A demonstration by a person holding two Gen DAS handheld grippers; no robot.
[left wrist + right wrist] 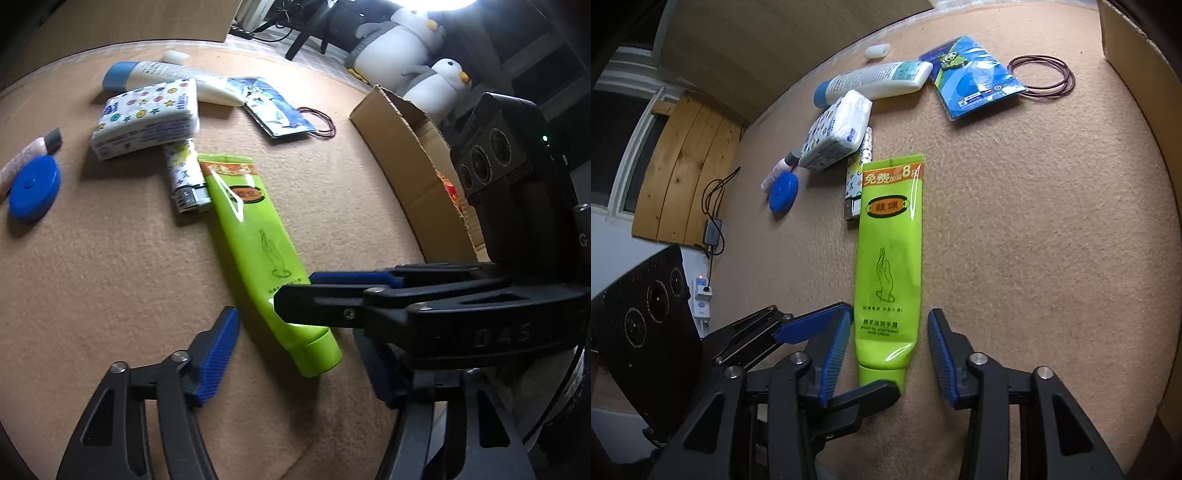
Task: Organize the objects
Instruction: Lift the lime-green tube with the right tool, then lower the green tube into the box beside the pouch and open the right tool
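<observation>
**Kid A:** Where is the bright green squishy plastic tube of hand cream?

**Kid B:** It lies flat in the middle of the right wrist view, on the fuzzy tan desk. It is long and smooth and shiny. Its top end is flat with an orange strip, and its round cap is at the bottom.

**Kid A:** What are the right tongs doing?

**Kid B:** They are a bit narrow, with one ribbed blue pad on each side of the tube near the cap. The left pad is right at the tube's edge. The right pad has a tiny gap, so they are not squeezing it.

**Kid A:** And the left tongs?

**Kid B:** About half wide, holding nothing. The cap end sits between them. One side is partly hidden behind the other tongs.

**Kid A:** What is next to the tube?

**Kid B:** A little boxy lighter with a printed wrap and a metal end touches its top left side. A soft, puffy tissue pack with stars and dots lies over the lighter. A flat round blue plastic disc is at the far left.

**Kid A:** And farther up?

**Kid B:** A smooth white bottle with a blue cap, a shiny blue packet and thin dark red rubber loops. A brown cardboard box with a wavy cut edge is at the right of the left wrist view.
</observation>
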